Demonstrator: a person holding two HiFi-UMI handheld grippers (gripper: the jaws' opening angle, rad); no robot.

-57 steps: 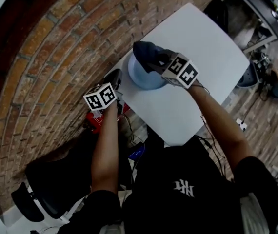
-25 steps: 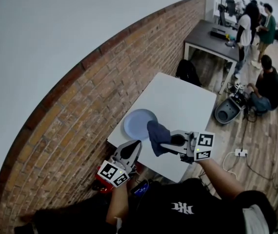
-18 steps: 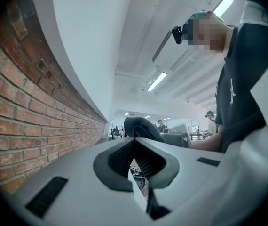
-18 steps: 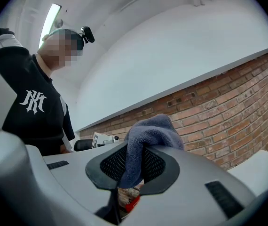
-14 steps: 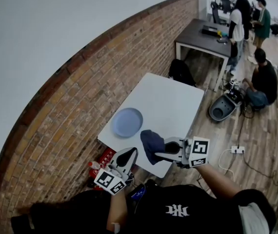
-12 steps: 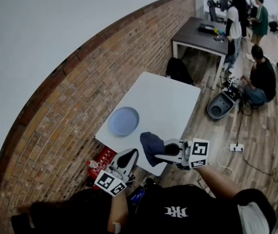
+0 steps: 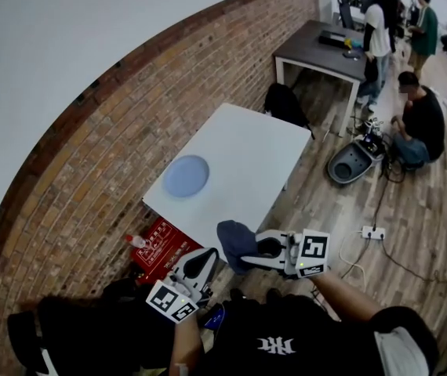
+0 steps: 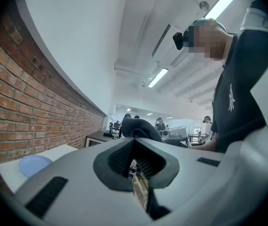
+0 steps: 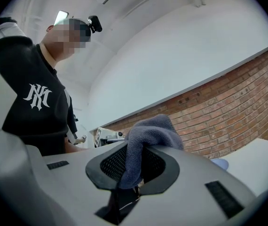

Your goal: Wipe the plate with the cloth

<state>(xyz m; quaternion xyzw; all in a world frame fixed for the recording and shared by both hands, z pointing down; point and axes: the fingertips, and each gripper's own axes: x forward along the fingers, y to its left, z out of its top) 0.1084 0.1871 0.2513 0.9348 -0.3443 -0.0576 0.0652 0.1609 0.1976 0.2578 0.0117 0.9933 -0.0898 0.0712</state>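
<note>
Right gripper view, closest in: what have the jaws got?

— The right gripper (image 9: 136, 166) is clenched on the cloth (image 9: 148, 131), a dark blue-grey wad that bunches up from between the pads and flops over the top.

And the other one?

— The left gripper (image 8: 135, 161) has its jaws pressed together with nothing between them. It is carried level beside the right one, in front of the person's chest.

So where's the wiping?

— Not happening. A couple of seconds ago the cloth sat right on the plate. Since then the person has backed off, with both grippers drawn along. In the head view they now hang by the near corner of the white counter (image 7: 247, 155), not over the plate.

And the plate?

— The plate (image 7: 187, 175), pale blue, lies flat on the counter toward the brick wall (image 7: 90, 155). It is well apart from the cloth, and in the same spot on the counter as before. A red box (image 7: 158, 241) sits on the floor by the counter's near edge.

What do you make of it?

— I'd judge the wiping is finished, or at least broken off, since nothing touches the plate. From this far back I can't tell whether it came clean. Any further pass would mean walking back in.

Anything farther out?

— A dark table (image 7: 325, 41) and several people near it, clear of all this.
</note>
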